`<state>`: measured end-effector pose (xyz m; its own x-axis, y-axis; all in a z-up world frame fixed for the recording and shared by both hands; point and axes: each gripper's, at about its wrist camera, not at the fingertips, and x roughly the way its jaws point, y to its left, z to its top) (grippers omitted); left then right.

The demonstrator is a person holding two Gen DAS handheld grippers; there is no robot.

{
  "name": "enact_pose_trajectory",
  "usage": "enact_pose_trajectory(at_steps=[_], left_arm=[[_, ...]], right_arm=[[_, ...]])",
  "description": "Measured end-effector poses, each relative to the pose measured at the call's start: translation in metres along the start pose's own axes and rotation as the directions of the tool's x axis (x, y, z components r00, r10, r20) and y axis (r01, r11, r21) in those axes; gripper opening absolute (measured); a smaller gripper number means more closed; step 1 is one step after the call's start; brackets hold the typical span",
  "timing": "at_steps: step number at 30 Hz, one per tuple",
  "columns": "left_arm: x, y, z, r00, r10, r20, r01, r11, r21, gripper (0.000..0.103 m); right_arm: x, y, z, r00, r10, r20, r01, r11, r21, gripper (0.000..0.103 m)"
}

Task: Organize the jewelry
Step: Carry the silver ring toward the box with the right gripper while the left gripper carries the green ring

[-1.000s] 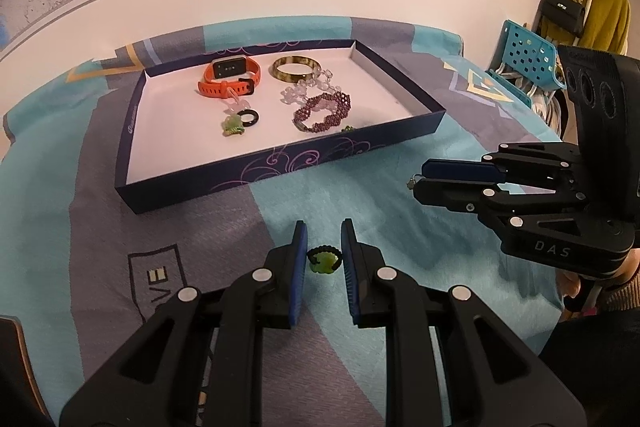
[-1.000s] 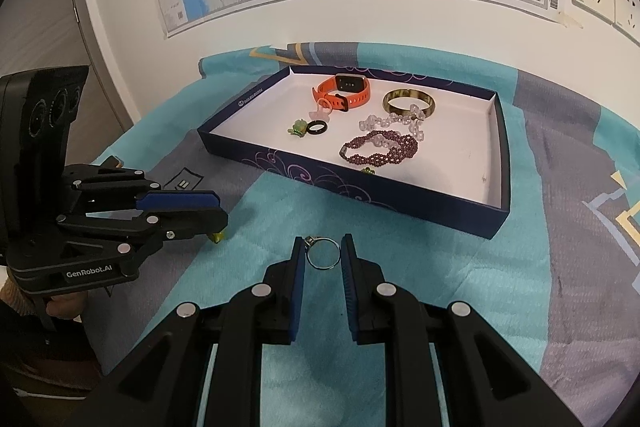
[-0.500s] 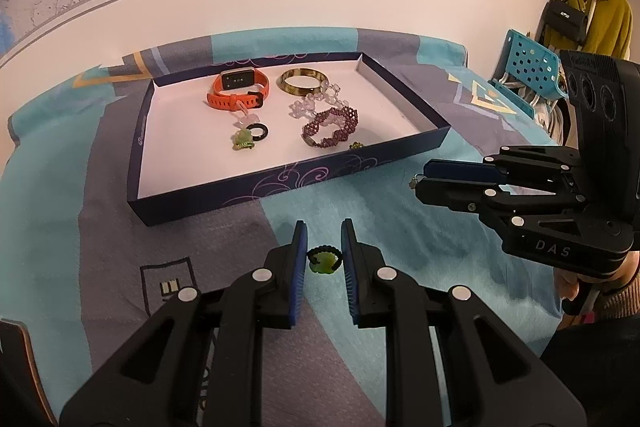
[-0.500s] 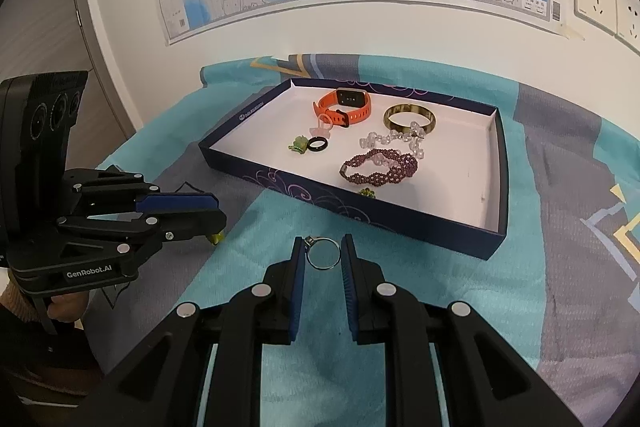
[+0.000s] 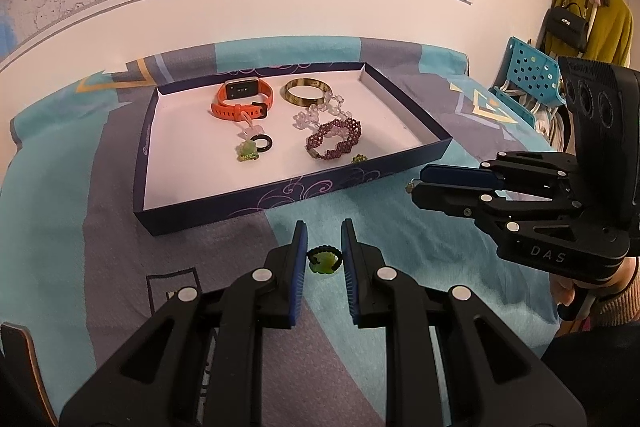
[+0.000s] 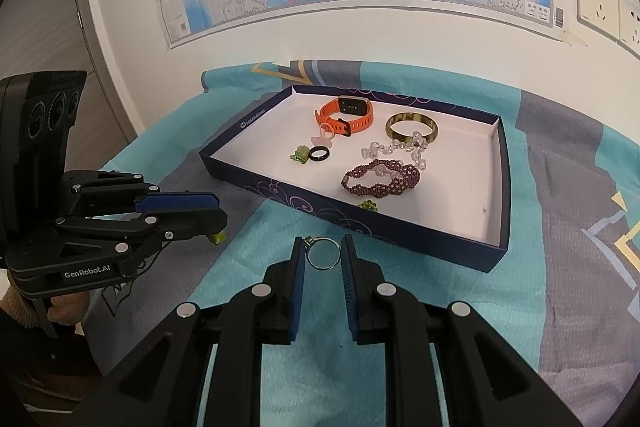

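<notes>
The left gripper (image 5: 323,259) pinches a black-banded green-stone ring (image 5: 323,261) between ribbed blue pads, while the right gripper (image 6: 323,254) clamps a thin silver ring (image 6: 323,254) near the navy tray (image 6: 356,223).

Both hand-held grippers drawn back from tray (image 5: 224,215)

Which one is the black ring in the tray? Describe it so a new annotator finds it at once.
Start at the navy tray on the teal cloth, then find the orange watch at its back left. Nearer the front from the watch lies the black ring, flat on the white floor, touching a green charm. It is the only plain, solid black band there.
</notes>
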<state>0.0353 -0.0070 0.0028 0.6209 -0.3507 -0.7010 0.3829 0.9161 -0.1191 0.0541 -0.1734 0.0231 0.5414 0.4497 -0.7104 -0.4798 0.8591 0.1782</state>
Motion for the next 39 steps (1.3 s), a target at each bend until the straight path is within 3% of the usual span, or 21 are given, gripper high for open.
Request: enact_pose_trajectory(at_steps=[39], left_arm=[[-0.011,0.016,0.014,0.999,-0.007,0.040,0.008,1.000,-0.017,0.018]], right_arm=[[0.002,0.003,0.017,1.000,-0.025,0.018,0.025,1.000,0.003,0.016]])
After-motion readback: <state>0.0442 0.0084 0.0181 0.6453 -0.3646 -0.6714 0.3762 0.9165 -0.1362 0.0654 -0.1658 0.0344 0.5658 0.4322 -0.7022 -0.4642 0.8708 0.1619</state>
